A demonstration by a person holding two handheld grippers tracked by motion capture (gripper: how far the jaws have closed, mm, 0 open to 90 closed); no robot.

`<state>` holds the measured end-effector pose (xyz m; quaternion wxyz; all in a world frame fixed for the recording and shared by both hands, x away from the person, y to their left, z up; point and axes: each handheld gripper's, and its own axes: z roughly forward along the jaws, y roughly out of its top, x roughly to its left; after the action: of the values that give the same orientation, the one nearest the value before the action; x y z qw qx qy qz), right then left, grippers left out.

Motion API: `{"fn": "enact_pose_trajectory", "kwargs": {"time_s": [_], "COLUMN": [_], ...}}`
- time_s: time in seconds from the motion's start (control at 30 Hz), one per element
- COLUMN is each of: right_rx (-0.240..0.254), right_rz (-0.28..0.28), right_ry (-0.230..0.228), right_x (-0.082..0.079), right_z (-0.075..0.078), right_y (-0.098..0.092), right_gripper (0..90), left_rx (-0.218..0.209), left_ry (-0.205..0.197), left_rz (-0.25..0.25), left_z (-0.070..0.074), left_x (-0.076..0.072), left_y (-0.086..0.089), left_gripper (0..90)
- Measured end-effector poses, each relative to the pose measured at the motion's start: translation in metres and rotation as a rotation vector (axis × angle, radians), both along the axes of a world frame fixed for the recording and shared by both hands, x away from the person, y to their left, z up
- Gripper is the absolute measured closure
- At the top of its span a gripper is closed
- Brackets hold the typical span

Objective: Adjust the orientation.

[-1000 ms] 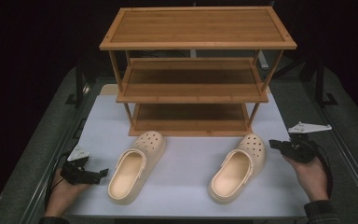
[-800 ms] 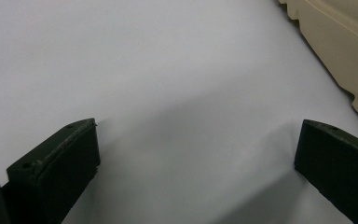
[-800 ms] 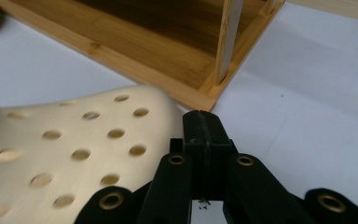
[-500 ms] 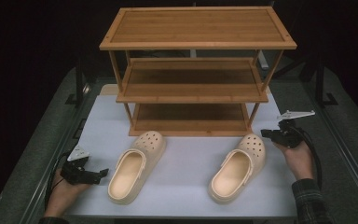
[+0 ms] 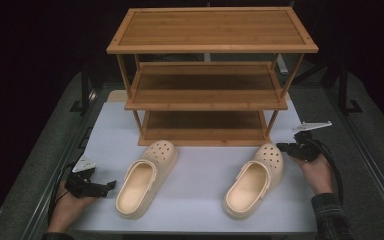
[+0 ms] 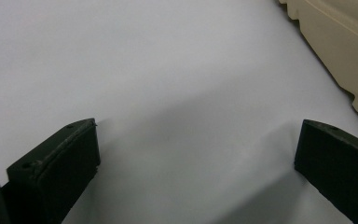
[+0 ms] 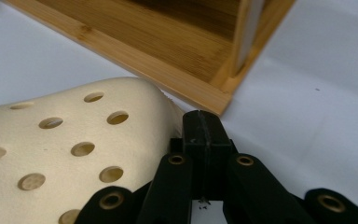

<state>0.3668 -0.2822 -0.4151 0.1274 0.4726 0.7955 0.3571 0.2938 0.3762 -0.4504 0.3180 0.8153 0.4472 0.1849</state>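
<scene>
My right claw (image 7: pixel 204 122), jaws pressed together on nothing beside the toe of the cream holed foam clog (image 5: pixel 255 181) near the white mat's (image 5: pixel 200 175) right edge, could shove it against the bamboo rack (image 5: pixel 205 100).
</scene>
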Motion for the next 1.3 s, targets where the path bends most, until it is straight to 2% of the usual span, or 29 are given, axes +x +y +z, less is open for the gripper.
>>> {"fn": "enact_pose_trajectory", "kwargs": {"time_s": [0.5,0.6,0.7,0.77,0.83,0.87,0.9,0.93,0.97,1.0,1.07,1.3], "right_rx": [-0.020,-0.035,-0.023,-0.021,-0.023,-0.023,-0.032,-0.032,-0.035,-0.035,-0.035,-0.028], "right_rz": [0.085,0.090,0.089,0.090,0.105,0.105,0.112,0.112,0.116,0.116,0.125,0.148], "right_ry": [-0.006,-0.017,-0.013,-0.018,-0.022,-0.022,-0.017,-0.017,-0.011,-0.011,0.002,0.029], "right_x": [0.006,0.006,0.002,-0.004,-0.020,-0.020,-0.033,-0.033,-0.045,-0.045,-0.060,-0.074], "right_z": [0.001,0.002,0.004,0.006,0.006,0.006,0.006,0.006,0.005,0.005,0.000,-0.012], "right_y": [0.045,0.047,0.044,0.040,0.034,0.034,0.031,0.031,0.028,0.028,0.023,0.021], "right_gripper": [90.0,90.0,90.0,90.0,90.0,90.0,90.0,90.0,90.0,90.0,90.0,90.0], "left_rx": [0.000,0.000,0.000,-0.001,0.000,-0.001,0.000,0.000,-0.002,-0.002,0.000,0.000], "left_ry": [0.002,0.001,0.000,-0.002,-0.002,-0.003,-0.002,-0.002,-0.003,-0.003,-0.002,-0.001], "left_rz": [0.000,-0.001,0.000,0.000,0.001,0.000,0.001,0.001,0.000,0.000,0.000,0.000], "left_z": [0.000,0.000,0.000,0.000,0.000,0.000,0.000,0.000,0.000,0.000,0.000,0.000], "left_x": [0.000,0.000,0.000,0.000,0.000,0.000,0.000,0.000,0.000,0.000,0.000,0.000], "left_y": [0.000,0.000,0.000,0.000,0.000,0.000,0.000,0.000,0.000,0.000,0.000,0.000], "left_gripper": [0.0,0.0,0.0,0.0,0.0,0.0,0.0,0.0,0.0,0.0,0.0,0.0]}}
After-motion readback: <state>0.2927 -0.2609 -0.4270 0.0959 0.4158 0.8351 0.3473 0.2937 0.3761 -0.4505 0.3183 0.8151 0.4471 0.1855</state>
